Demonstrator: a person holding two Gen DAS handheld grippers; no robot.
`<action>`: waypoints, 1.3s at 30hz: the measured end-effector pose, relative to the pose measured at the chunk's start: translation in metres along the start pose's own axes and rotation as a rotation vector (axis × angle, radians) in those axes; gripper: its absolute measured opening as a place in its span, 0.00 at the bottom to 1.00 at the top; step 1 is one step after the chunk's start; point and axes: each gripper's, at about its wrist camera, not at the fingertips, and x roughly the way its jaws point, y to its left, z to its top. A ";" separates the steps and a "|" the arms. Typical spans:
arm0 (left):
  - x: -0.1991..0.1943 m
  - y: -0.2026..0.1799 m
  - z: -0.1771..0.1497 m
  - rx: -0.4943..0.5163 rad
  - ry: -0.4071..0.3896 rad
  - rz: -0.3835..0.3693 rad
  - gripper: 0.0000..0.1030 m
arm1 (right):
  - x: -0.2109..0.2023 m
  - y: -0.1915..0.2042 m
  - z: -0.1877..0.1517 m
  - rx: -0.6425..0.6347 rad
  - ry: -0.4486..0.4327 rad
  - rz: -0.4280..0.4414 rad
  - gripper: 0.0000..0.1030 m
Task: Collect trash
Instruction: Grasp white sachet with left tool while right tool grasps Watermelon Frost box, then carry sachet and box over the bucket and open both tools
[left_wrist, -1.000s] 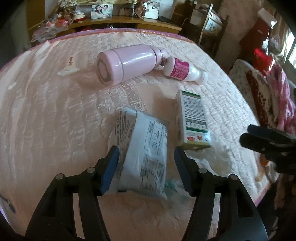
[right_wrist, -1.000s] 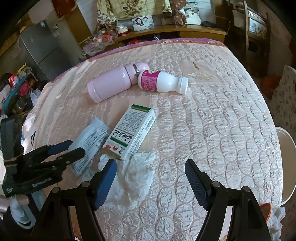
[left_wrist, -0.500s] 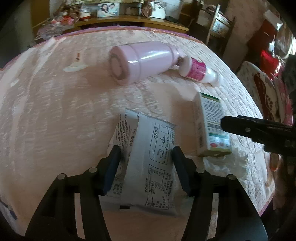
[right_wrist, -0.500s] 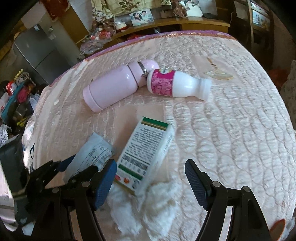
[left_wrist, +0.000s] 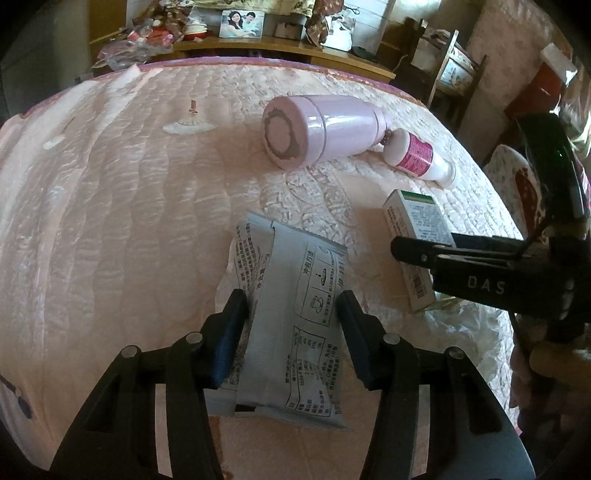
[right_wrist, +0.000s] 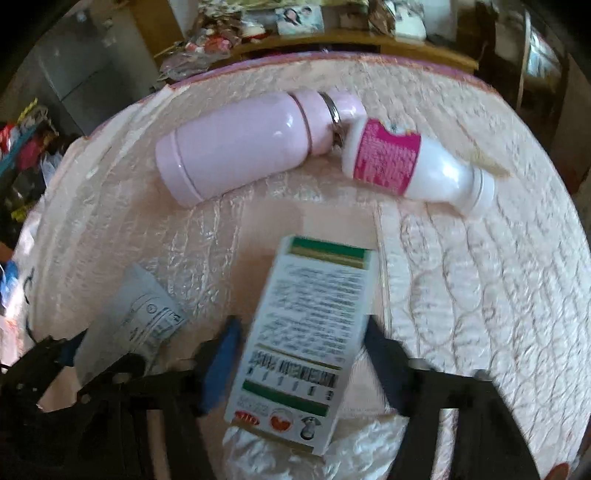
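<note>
A grey printed sachet lies on the pink quilted bed. My left gripper straddles it, its jaws touching the sachet's two sides. A white and green carton lies beside the sachet; it also shows in the left wrist view. My right gripper is open with a jaw on each side of the carton, close to its edges. Crumpled white tissue lies under the carton's near end. The sachet shows at left in the right wrist view.
A pink flask and a white bottle with a pink label lie on their sides further back. A small cream scrap lies at the far left. A cluttered wooden shelf stands behind the bed.
My left gripper has narrowed from wide open onto the sachet. My right gripper has moved forward and left from the tissue until its jaws flank the carton.
</note>
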 end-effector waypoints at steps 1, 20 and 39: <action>-0.002 0.001 0.001 -0.005 -0.003 -0.002 0.45 | -0.002 0.001 0.000 0.001 -0.005 0.013 0.57; -0.055 -0.048 0.017 0.013 -0.098 -0.102 0.42 | -0.121 -0.024 -0.032 -0.038 -0.201 0.096 0.56; -0.048 -0.203 0.024 0.243 -0.098 -0.191 0.42 | -0.191 -0.150 -0.079 0.109 -0.277 -0.019 0.56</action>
